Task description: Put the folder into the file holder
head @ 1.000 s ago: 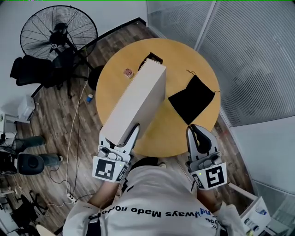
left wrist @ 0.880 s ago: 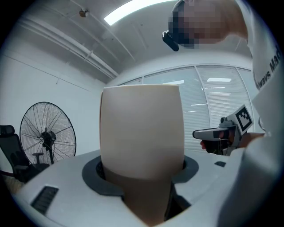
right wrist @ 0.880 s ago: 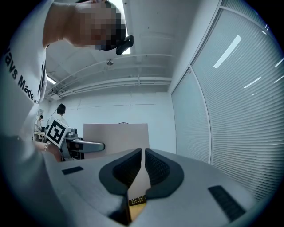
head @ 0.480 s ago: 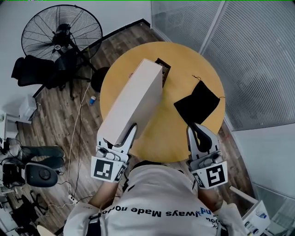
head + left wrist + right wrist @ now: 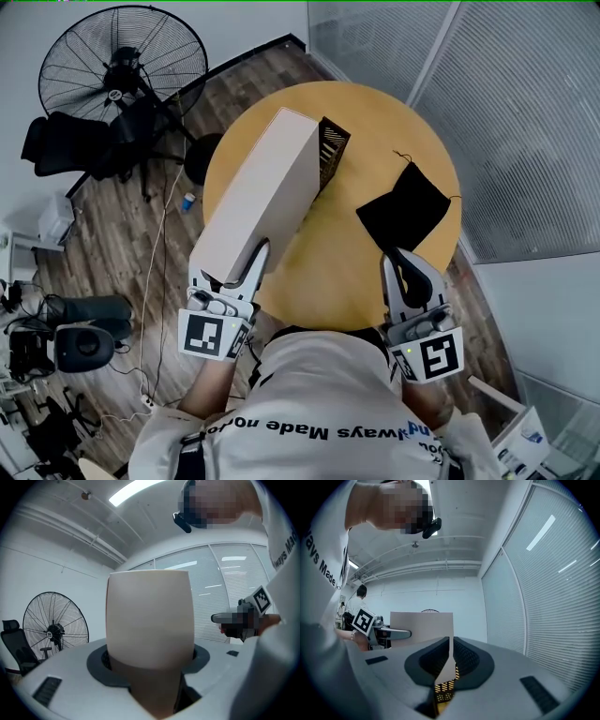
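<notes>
Over the table (image 5: 375,117), left claw (image 5: 232,265) pinches a thick, plain beige folder (image 5: 267,192); right claw (image 5: 401,261) is pressed together.

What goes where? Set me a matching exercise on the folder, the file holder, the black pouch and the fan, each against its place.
1. folder
2. file holder
3. black pouch
4. fan

A. on the floor, off the table
B. lying flat on the table, ahead of the right gripper
C. clamped in the left gripper
D. standing on the table by the folder's far end

Pairs: 1-C, 2-D, 3-B, 4-A
</notes>
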The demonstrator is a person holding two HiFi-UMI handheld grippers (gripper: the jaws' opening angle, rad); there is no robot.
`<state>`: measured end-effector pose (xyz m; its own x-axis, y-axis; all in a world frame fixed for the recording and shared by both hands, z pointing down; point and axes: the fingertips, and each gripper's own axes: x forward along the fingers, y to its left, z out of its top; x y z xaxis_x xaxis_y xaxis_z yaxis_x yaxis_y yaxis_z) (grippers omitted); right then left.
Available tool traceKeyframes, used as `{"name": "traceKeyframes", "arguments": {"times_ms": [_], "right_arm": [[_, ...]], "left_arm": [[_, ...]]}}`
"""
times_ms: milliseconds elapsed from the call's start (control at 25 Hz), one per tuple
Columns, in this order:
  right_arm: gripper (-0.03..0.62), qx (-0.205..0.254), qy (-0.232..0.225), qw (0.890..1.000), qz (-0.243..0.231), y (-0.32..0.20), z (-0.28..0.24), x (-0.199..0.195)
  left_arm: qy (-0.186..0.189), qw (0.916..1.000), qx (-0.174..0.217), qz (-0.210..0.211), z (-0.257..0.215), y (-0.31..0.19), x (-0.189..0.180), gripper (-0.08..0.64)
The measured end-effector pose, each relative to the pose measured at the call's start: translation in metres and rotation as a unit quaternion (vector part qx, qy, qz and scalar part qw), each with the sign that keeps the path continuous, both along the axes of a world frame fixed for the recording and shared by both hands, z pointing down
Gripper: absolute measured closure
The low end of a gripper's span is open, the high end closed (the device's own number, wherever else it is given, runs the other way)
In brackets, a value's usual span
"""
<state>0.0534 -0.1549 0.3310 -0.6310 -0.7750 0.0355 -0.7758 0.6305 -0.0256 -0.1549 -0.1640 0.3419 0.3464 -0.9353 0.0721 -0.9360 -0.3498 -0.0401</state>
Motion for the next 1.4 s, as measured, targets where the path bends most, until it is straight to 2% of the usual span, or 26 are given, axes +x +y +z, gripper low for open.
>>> {"name": "traceKeyframes", "arguments": {"times_ms": [600,1400], "right_arm": [[0.545,0.008,-0.004,1.0,0.009,0.002,-0.003,0.016],[0.545,0.014,0.006,1.0,0.028,0.026,-0.005,0.019]], "left_arm": [[-0.02,0.9997,0.01,0.003,0.003,-0.021,0.002,0.275],[-0.016,0.9994,0.016,0.027,0.014,-0.046,-0.003,0.275]]}}
